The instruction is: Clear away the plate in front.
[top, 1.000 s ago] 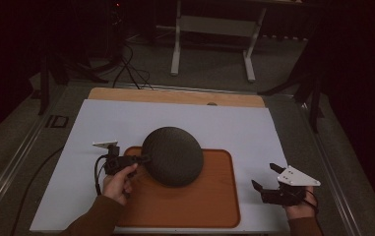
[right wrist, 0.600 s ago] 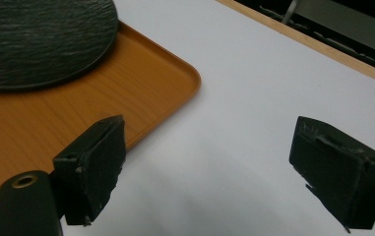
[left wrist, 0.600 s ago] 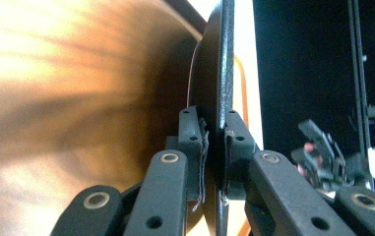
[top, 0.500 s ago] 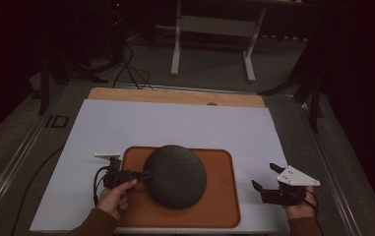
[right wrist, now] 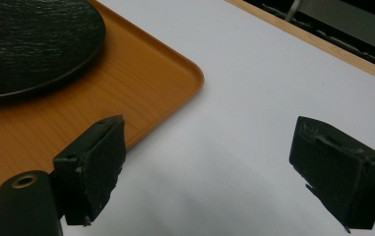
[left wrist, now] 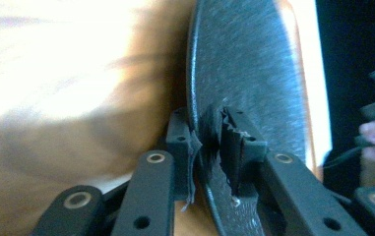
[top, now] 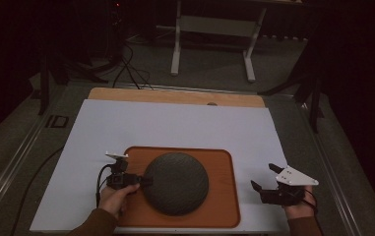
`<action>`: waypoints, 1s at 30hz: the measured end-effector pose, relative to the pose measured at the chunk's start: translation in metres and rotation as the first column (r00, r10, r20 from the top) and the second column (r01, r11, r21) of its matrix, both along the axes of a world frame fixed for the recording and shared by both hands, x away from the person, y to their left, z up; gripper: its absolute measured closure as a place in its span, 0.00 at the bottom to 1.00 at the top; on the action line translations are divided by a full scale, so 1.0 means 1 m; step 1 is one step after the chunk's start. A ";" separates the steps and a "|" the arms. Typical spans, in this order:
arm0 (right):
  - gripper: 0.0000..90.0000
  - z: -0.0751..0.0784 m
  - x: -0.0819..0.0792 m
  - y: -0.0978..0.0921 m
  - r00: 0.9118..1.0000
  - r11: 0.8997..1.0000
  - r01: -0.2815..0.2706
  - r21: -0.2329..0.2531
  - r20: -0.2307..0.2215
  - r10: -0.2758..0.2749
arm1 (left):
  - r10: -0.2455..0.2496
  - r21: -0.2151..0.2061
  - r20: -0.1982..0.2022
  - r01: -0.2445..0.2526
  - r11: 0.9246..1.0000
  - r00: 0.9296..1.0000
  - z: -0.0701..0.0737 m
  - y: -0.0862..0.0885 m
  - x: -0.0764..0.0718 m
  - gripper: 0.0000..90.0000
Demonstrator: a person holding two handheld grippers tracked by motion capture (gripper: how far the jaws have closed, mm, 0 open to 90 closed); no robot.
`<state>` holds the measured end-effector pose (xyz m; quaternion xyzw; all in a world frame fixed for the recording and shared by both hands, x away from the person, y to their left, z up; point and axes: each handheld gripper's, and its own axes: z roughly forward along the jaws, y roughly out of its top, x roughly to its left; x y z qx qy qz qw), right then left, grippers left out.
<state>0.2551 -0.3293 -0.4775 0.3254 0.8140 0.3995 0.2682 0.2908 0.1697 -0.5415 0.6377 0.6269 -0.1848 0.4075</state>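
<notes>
No lettering or label reads anywhere on the bench. Nearest the front edge, the left hand (top: 117, 196) comes in low at the left, wrist roughly level, pointing the left gripper (top: 144, 181) toward the right. Its tongs are clamped together on the left rim of the dark plate (top: 176, 183); the left gripper view shows the two ridged black pads (left wrist: 233, 142) pinching the thin edge, one above the rim and one below.

That plate is round, matt black-grey with a fine brushed grain, lying rim-down as a low dome. It rests on the orange tray (top: 224, 201), a rounded rectangle with a wood-grain finish and a shallow raised lip, set near the front edge of the white sheet (top: 185, 125).

Off the tray's right side, at the front right corner of the sheet, the right hand (top: 300, 204) holds the right gripper (top: 265, 178) low, angled toward the far left. Its tongs stand wide apart over bare white, holding nothing, a grey three-cornered plate on top.

Farther back, a strip of pale wooden bench (top: 175, 96) shows past the sheet's far edge.
</notes>
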 end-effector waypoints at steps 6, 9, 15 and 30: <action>0.15 0.000 0.000 0.000 1.000 1.000 -0.001 0.000 0.000 0.001 | -0.012 0.016 0.024 0.012 1.000 1.000 0.004 0.000 0.000 0.69; 0.15 0.000 0.000 0.000 1.000 1.000 -0.001 -0.001 0.001 0.001 | -0.027 0.155 0.115 0.009 0.988 0.993 0.018 -0.001 -0.001 0.64; 0.15 0.000 0.000 0.000 1.000 1.000 0.000 -0.002 0.000 0.000 | -0.051 0.292 0.233 -0.020 0.956 0.971 0.036 0.002 -0.005 0.55; 0.15 0.000 0.000 -0.001 1.000 1.000 -0.001 0.001 0.004 0.001 | -0.105 0.420 0.501 -0.135 0.898 0.859 0.063 0.035 -0.011 0.46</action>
